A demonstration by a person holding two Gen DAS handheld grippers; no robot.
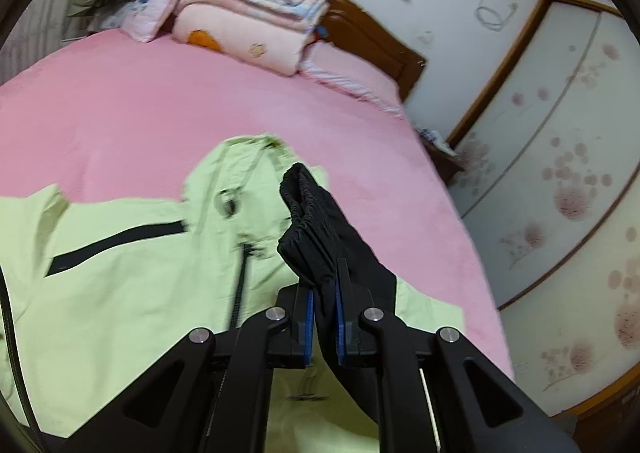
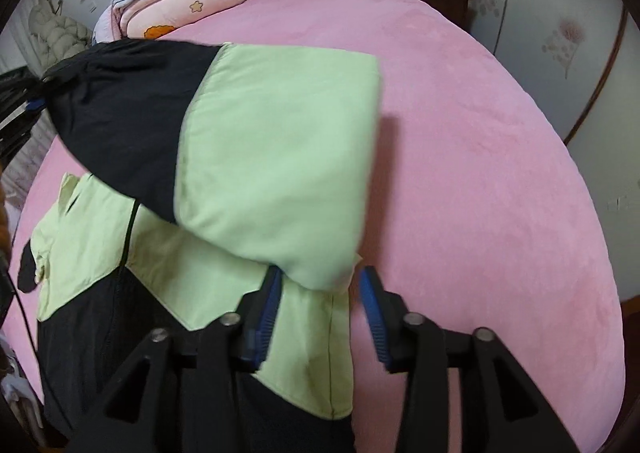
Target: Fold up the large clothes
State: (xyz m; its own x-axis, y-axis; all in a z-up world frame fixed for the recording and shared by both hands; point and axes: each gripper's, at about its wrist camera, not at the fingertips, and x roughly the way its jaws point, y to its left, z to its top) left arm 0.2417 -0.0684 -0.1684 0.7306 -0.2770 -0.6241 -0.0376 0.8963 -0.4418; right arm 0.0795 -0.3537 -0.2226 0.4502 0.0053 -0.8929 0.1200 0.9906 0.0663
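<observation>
The jacket (image 1: 120, 285) is spread on the pink bed (image 1: 200, 101), light green body with black panels, zipper side up as far as I can tell. I've got its black sleeve cuff (image 1: 304, 221) pinched tight in my left gripper (image 1: 325, 293), lifted clear of the bed. In the right wrist view the sleeve (image 2: 272, 157) hangs across the frame, black at the cuff end, green toward the shoulder.

My right gripper (image 2: 320, 285) sits at the shoulder end with the jaws partway apart. Green fabric bulges between them, but the pads don't look like they're clamping it.

To do this fold well, I'd say carry the cuff across the chest and keep the sleeve taut so it lands flat, with the right side pinning the shoulder crease.

Fabric looks thin and slick, windbreaker type, so it'll probably slide. The cuff is gathered elastic, bunchy. The bed cover is soft, matte fleece, with folded quilts (image 1: 248, 13) stacked at the headboard.
</observation>
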